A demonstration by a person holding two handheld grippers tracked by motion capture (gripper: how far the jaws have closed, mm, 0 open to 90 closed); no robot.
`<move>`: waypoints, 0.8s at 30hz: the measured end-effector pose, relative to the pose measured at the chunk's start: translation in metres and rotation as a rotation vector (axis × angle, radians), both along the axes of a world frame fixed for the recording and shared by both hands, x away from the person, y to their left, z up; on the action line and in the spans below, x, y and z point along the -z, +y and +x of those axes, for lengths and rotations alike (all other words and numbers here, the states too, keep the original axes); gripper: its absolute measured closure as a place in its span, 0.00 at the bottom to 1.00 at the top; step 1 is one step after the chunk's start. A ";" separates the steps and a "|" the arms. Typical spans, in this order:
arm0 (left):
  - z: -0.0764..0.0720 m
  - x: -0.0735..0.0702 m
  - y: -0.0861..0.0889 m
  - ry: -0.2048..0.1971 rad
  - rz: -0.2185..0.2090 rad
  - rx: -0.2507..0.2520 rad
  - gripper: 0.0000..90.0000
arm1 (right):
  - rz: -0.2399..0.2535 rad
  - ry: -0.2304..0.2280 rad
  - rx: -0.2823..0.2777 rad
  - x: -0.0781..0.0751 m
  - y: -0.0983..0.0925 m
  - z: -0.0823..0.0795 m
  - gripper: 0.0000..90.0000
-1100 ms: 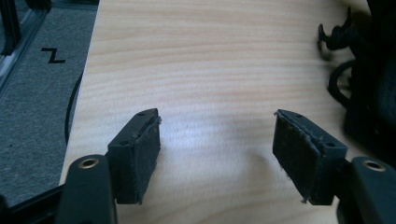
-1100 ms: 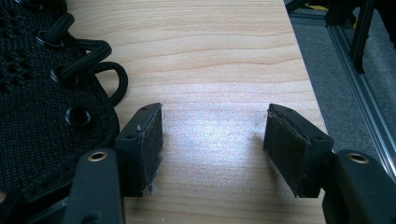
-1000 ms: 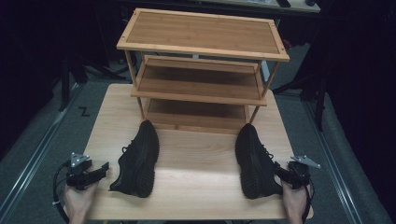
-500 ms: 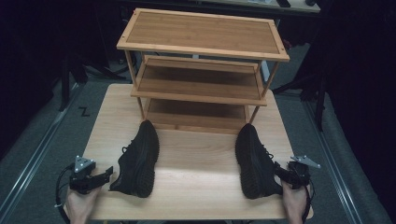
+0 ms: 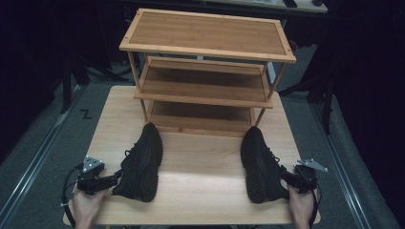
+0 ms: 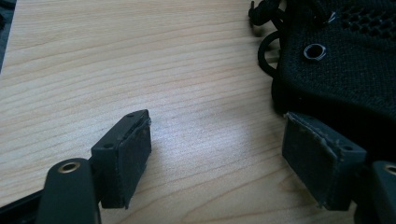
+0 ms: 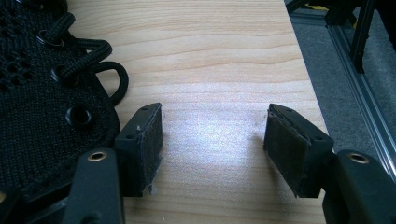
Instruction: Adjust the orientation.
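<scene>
While both grippers are held low on the worktop (image 5: 205,191), the left gripper (image 5: 113,177), fingers just opened wide and empty, is set beside the left shoe (image 5: 141,162), the right gripper (image 5: 285,173), likewise open and empty, beside the right shoe (image 5: 260,164), presumably for shelving on the rack (image 5: 205,95).

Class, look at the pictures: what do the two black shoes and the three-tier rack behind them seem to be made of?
Left black shoe and right black shoe: apparently knitted mesh fabric, matte, with perforations, eyelets and cord laces. Three-tier rack: likely bamboo or light wood, smooth, with visible grain.
</scene>
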State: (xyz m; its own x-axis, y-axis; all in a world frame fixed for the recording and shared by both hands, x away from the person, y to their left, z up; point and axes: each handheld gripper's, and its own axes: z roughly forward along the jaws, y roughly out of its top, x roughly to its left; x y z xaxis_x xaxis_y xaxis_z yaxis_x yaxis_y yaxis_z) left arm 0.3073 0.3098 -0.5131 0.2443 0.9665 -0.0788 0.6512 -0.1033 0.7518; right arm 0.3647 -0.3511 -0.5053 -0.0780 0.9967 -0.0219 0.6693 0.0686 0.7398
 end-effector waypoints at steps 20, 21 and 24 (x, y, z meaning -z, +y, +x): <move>0.005 -0.008 -0.003 -0.027 -0.027 0.027 0.33 | 0.000 0.000 0.002 0.000 0.000 0.000 0.42; 0.005 -0.008 -0.003 -0.030 -0.033 0.029 0.33 | 0.000 0.000 0.002 0.000 0.000 0.000 0.42; 0.004 -0.009 -0.003 -0.036 -0.044 0.026 0.33 | 0.000 0.000 0.002 0.000 0.000 0.000 0.42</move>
State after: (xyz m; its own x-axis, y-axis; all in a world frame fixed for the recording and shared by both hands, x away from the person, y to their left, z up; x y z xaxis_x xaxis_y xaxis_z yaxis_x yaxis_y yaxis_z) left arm 0.3114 0.3066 -0.5040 0.2729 0.9555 -0.1118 0.6213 -0.0863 0.7788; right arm 0.3647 -0.3510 -0.5053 -0.0762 0.9969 -0.0220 0.6691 0.0675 0.7401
